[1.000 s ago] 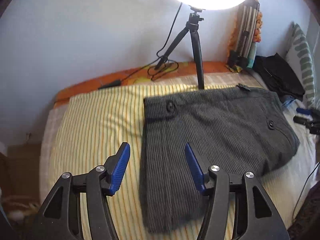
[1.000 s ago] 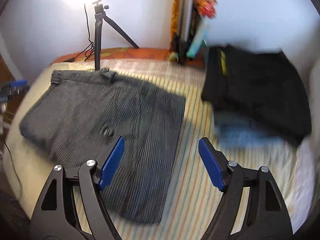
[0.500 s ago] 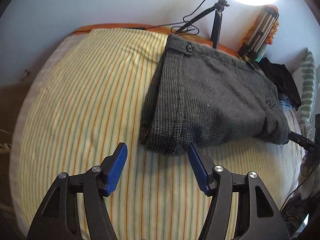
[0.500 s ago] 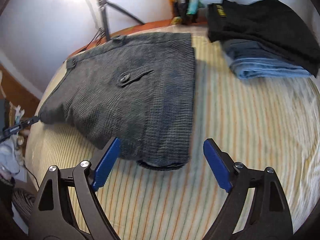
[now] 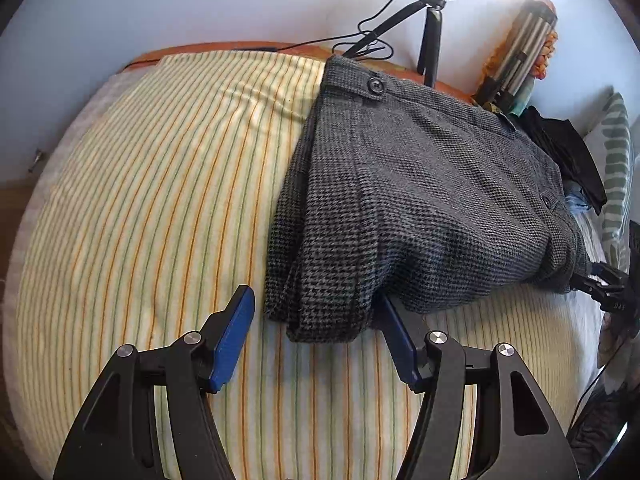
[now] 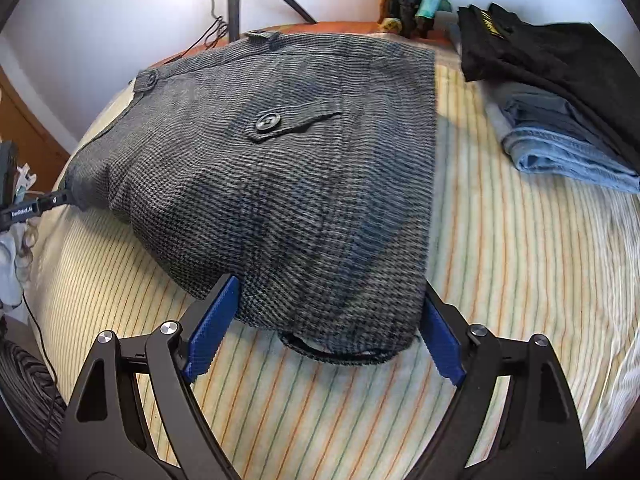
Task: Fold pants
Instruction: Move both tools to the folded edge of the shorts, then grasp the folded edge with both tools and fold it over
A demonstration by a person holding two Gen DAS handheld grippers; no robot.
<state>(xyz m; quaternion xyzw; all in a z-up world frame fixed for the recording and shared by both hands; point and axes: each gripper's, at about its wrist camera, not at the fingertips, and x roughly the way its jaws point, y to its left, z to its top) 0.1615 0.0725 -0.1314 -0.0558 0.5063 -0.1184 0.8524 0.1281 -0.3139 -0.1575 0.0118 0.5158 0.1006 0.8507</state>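
Grey houndstooth pants lie folded on the striped bed sheet, waistband toward the wall. My left gripper is open, low at the near folded corner of the pants, its right pad tucked under the cloth edge. In the right wrist view the same pants fill the middle, with a buttoned pocket flap on top. My right gripper is open, its blue pads on either side of the near hem end of the pants. The other gripper's tip shows at the left edge.
A ring light on a tripod stands at the wall behind the pants. A stack of folded black and blue clothes lies at the right. A striped pillow lies beyond. A cable hangs off the left side of the bed.
Both grippers have dropped lower and moved in toward the near end of the pants. The pants now reach between the pads of each gripper. Both stay open.
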